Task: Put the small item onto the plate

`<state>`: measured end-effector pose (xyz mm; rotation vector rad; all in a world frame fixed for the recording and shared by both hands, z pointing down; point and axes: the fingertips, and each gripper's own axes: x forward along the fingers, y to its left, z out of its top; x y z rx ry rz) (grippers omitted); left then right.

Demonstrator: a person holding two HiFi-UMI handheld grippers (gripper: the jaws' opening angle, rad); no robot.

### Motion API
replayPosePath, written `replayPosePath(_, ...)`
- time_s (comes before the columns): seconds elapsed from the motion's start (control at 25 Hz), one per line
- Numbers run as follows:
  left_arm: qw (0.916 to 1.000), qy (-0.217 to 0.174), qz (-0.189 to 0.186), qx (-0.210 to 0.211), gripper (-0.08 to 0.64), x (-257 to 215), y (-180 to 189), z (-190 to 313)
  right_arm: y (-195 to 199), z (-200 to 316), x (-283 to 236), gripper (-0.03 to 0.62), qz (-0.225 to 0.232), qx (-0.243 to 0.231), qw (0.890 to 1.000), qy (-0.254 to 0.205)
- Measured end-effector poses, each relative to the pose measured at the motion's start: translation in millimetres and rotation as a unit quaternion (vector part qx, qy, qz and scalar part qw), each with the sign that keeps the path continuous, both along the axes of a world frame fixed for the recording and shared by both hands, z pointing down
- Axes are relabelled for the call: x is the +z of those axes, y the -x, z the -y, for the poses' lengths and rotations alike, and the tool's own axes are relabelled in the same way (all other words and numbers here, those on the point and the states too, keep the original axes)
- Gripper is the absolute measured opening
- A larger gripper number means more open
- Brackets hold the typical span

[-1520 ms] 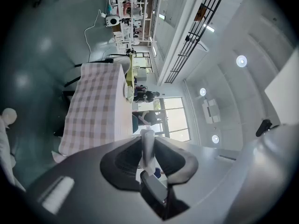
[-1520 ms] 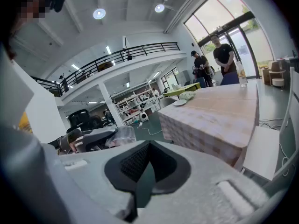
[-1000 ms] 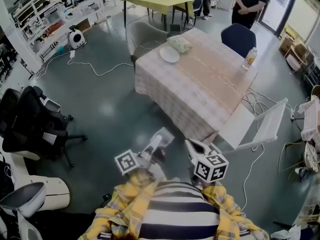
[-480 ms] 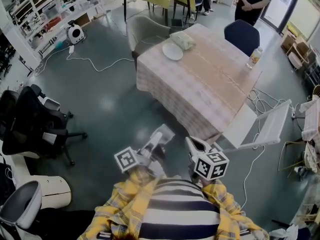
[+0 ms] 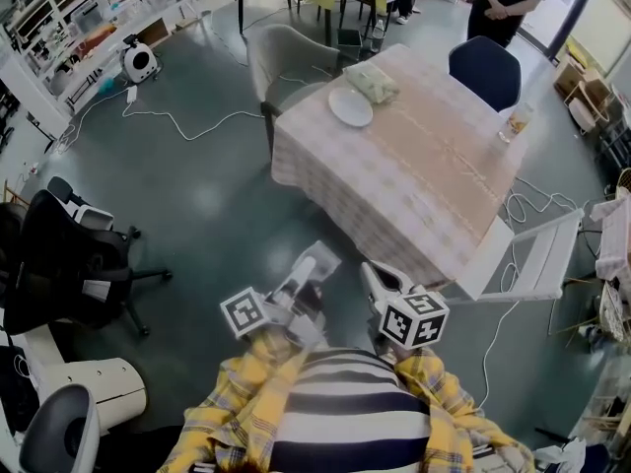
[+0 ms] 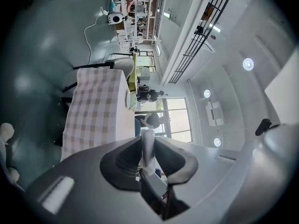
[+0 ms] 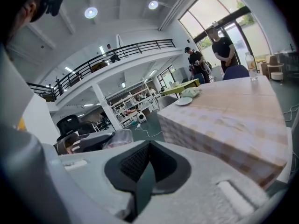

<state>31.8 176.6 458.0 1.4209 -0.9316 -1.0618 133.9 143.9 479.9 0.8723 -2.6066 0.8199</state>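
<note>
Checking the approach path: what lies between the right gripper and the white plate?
In the head view, only dark floor, then bare checked tablecloth, separates the right gripper from the white plate.

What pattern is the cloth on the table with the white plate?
A pale beige-and-white check, covering the square cloth-covered table; it shows clearest in the head view.

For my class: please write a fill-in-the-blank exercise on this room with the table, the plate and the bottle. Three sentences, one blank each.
1. The white plate lies on a table covered with a ___ cloth.
2. The bottle stands at the table edge nearest the ___ chair.
3. The pale green packet lies ___ the plate, not on it.

Missing words: checked; blue; beside.
</note>
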Motion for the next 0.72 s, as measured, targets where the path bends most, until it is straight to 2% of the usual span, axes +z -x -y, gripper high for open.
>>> replayPosePath(0.32, 0.9997, -0.001, 0.014, 0.022, 0.077, 2, 43, 31, 45, 34, -3, 0.000, -0.001, 0.011, 1.000, -0.012)
replayPosePath(0.72, 0.9995, -0.014, 0.000, 0.029, 0.077, 6, 76, 84, 71, 76, -5, -0.002, -0.026, 0.013, 0.999, -0.026)
